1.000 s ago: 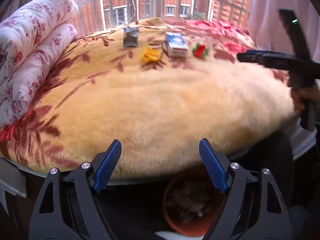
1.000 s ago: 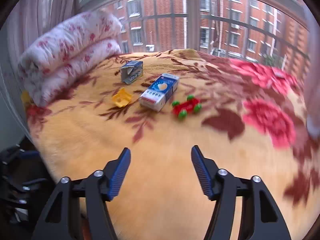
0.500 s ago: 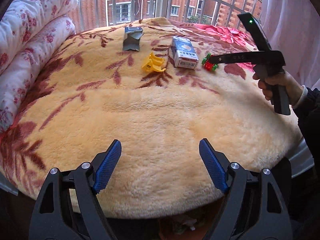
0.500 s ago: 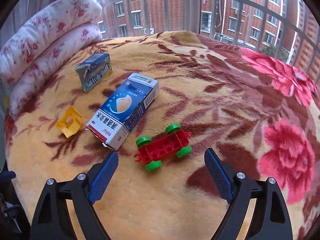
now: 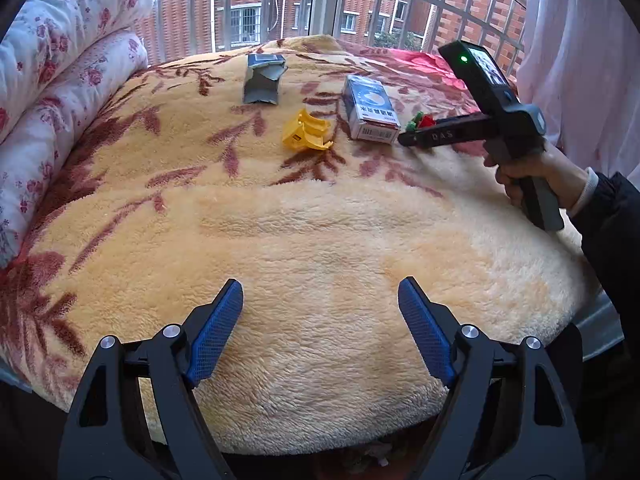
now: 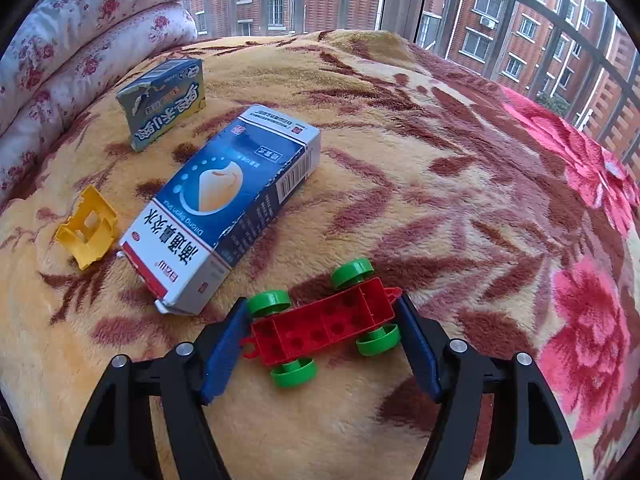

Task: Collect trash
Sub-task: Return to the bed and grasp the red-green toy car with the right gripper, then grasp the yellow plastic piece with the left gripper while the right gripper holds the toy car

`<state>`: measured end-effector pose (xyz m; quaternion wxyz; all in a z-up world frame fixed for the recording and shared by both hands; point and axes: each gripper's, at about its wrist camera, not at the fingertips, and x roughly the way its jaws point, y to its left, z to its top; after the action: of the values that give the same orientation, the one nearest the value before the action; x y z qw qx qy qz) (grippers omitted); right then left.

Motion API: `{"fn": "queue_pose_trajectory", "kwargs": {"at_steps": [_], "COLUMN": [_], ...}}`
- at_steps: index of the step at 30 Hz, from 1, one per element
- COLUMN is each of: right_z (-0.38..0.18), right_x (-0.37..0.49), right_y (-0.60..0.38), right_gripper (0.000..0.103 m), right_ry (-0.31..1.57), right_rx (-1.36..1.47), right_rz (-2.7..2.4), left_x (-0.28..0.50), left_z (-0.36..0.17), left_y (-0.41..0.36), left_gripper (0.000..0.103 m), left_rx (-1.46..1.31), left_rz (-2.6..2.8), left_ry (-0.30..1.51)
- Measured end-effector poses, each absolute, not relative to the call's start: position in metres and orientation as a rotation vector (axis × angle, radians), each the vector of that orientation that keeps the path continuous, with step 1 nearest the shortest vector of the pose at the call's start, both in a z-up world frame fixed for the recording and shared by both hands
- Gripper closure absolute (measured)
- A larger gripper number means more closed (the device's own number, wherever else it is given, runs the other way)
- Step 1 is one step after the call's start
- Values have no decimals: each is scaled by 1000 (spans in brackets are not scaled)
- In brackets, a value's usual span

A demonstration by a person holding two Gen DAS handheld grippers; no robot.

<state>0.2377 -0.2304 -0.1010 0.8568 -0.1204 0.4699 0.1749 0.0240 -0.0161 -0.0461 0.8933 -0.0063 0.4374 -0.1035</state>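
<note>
Four bits sit on the fuzzy blanket: blue carton, crumpled grey-green box far left, red toy car between the right gripper's just-closing blades, not clearly pinched, yellow scrap; left gripper gapes empty.

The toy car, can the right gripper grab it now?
Probably yes. The right gripper has its jaws on either side of the toy car, which lies upside down on the blanket, nothing in between.
</note>
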Motion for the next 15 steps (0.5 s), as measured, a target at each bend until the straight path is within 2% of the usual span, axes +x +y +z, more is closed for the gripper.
{"fn": "queue_pose_trajectory", "kwargs": {"at_steps": [15], "right_z": [-67], "right_x": [173], "right_y": [-263], "right_gripper": [34], "right_ry": [911], "right_rx": [-130], "right_rz": [379], "left_x": [73], "left_z": [-40], "left_y": [-29], "left_gripper": [25], "left_rx": [40], "left_rz": [-160], "left_ry": [883]}}
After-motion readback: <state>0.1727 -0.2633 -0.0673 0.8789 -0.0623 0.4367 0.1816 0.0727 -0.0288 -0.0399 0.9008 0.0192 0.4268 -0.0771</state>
